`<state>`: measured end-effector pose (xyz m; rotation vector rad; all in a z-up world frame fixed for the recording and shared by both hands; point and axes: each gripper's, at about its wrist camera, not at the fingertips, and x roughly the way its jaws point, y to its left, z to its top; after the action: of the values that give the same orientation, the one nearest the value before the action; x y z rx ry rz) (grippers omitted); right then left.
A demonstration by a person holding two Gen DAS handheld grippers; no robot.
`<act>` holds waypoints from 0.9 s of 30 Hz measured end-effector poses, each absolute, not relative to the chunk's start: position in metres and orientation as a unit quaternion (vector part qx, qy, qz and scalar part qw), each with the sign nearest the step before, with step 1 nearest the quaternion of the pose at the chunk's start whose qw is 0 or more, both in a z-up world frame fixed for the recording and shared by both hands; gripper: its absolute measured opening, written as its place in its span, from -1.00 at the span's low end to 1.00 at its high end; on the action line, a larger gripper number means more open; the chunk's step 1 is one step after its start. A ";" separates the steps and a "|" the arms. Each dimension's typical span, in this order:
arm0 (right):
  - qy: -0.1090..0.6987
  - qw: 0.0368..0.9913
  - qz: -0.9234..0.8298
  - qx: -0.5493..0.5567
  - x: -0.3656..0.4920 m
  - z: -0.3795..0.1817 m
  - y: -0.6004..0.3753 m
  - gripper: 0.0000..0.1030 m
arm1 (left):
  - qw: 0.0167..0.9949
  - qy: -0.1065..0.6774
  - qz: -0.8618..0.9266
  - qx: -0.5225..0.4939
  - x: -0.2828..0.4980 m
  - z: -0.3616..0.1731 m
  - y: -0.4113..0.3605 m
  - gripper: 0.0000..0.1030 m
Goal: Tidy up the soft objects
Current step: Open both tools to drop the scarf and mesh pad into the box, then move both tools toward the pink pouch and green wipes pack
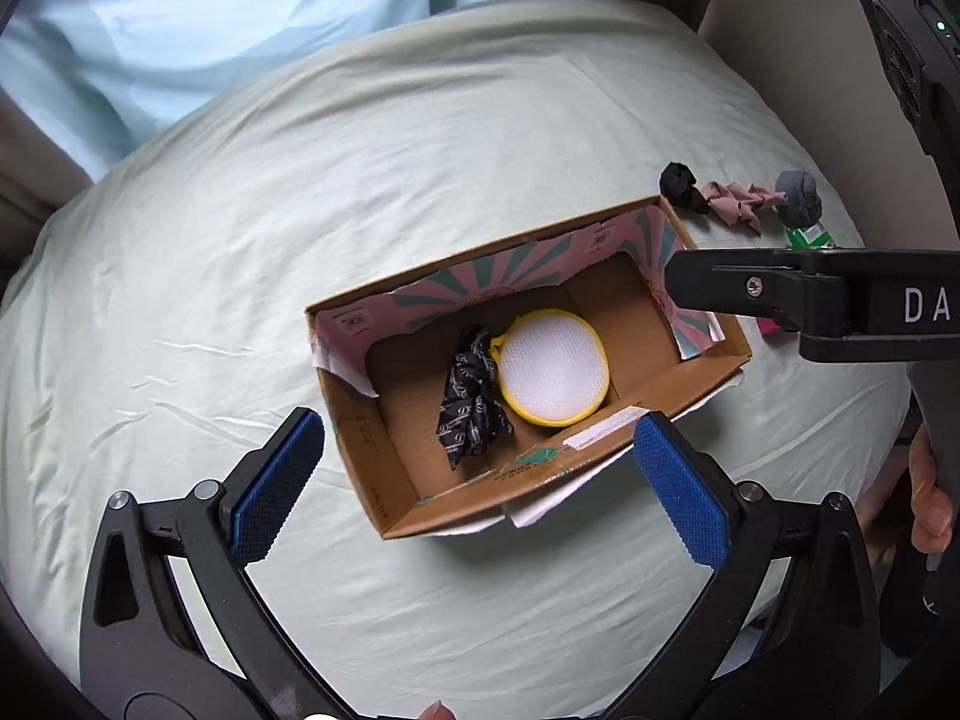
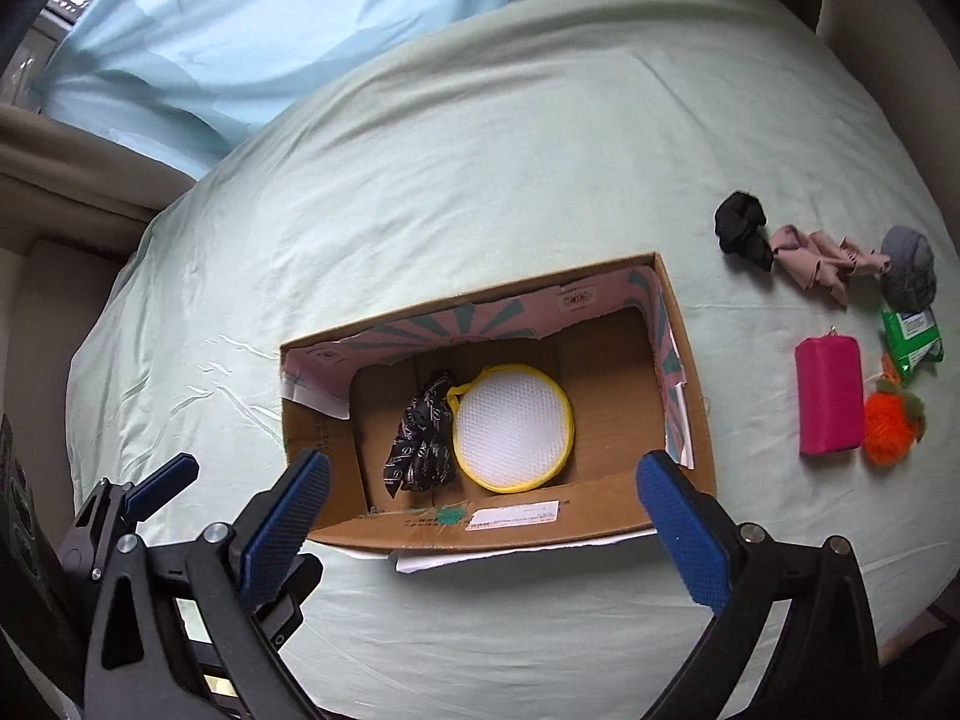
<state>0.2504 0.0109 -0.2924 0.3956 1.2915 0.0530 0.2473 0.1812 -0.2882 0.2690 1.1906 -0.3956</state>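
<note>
Cardboard box (image 2: 678, 420) sat mid-frame on the pale green sheet (image 2: 480, 150) in both views, holding two things: one crumpled black patterned cloth (image 2: 420, 441) touching one round white mesh pouch (image 2: 510, 429) with a yellow rim. Only the right wrist view showed the whole row at right of frame — one black scrunchie (image 2: 743, 229), one pink scrunchie (image 2: 816, 263), one grey ball (image 2: 909, 267), one green packet (image 2: 912, 339), one magenta pouch (image 2: 830, 397), one orange pompom (image 2: 891, 429) — whereas in the left wrist view the right gripper's black body hid the lower ones. Left gripper (image 1: 480, 480) and right gripper (image 2: 489, 519) were both spread wide, grasping nothing, above the box's near wall.
</note>
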 end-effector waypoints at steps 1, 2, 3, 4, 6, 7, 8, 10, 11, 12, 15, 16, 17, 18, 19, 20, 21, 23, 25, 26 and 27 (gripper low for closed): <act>0.594 0.785 0.027 0.172 0.246 -0.284 0.014 0.98 | 0.807 0.550 -0.178 0.123 0.242 -0.279 0.184 0.99; 0.590 0.792 0.028 0.156 0.242 -0.274 0.016 0.98 | 0.813 0.544 -0.170 0.122 0.236 -0.271 0.187 0.99; 0.583 0.800 0.026 0.139 0.236 -0.265 0.019 0.98 | 0.819 0.537 -0.163 0.119 0.230 -0.262 0.191 0.99; 0.575 0.809 0.024 0.123 0.230 -0.254 0.021 0.98 | 0.826 0.530 -0.157 0.114 0.224 -0.253 0.195 0.99; 0.556 0.825 0.024 0.100 0.218 -0.233 0.024 0.98 | 0.839 0.516 -0.141 0.102 0.212 -0.236 0.203 0.99; 0.546 0.832 0.025 0.094 0.210 -0.223 0.025 0.98 | 0.846 0.508 -0.131 0.095 0.206 -0.228 0.206 0.99; 0.536 0.839 0.025 0.090 0.203 -0.215 0.025 0.98 | 0.854 0.499 -0.119 0.087 0.200 -0.219 0.211 0.99; 0.517 0.852 0.020 0.081 0.188 -0.195 0.023 0.98 | 0.872 0.474 -0.098 0.073 0.185 -0.200 0.219 0.99; 0.506 0.859 0.015 0.076 0.181 -0.186 0.022 0.98 | 0.881 0.459 -0.089 0.070 0.178 -0.190 0.222 0.99; 0.493 0.867 0.011 0.069 0.173 -0.179 0.021 0.98 | 0.889 0.446 -0.081 0.069 0.171 -0.181 0.224 0.99; 0.454 0.889 0.014 0.053 0.150 -0.155 0.020 0.98 | 0.904 0.417 -0.062 0.073 0.153 -0.158 0.225 0.99; 0.439 0.897 0.012 0.048 0.141 -0.146 0.017 0.98 | 0.908 0.408 -0.058 0.070 0.146 -0.150 0.225 0.99; 0.426 0.904 0.006 0.044 0.132 -0.138 0.015 0.98 | 0.912 0.401 -0.056 0.063 0.140 -0.144 0.225 0.99; 0.414 0.909 -0.002 0.041 0.124 -0.131 0.012 0.98 | 0.915 0.395 -0.055 0.057 0.133 -0.137 0.224 0.99; 0.404 0.914 -0.006 0.043 0.117 -0.126 0.008 0.98 | 0.919 0.389 -0.049 0.052 0.127 -0.131 0.222 0.99; 0.397 0.916 -0.007 0.048 0.110 -0.122 0.003 0.98 | 0.921 0.383 -0.042 0.048 0.120 -0.127 0.220 0.99; 0.391 0.919 -0.008 0.054 0.103 -0.119 -0.003 0.98 | 0.924 0.378 -0.038 0.042 0.112 -0.123 0.218 0.99; 0.381 0.923 -0.014 0.056 0.092 -0.115 -0.015 0.98 | 0.929 0.367 -0.030 0.033 0.097 -0.117 0.211 0.99; 0.372 0.927 -0.011 0.055 0.082 -0.114 -0.028 0.98 | 0.932 0.359 -0.020 0.032 0.084 -0.113 0.199 0.99; 0.369 0.928 -0.009 0.054 0.078 -0.114 -0.035 0.98 | 0.933 0.359 -0.016 0.031 0.080 -0.112 0.192 0.99; 0.367 0.929 -0.008 0.053 0.074 -0.114 -0.042 0.98 | 0.932 0.360 -0.013 0.029 0.076 -0.111 0.185 0.99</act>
<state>0.0743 -0.0423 -0.1142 0.1077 0.7523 -0.0160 0.0763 0.1847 -0.1112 0.0591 0.7368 -0.0266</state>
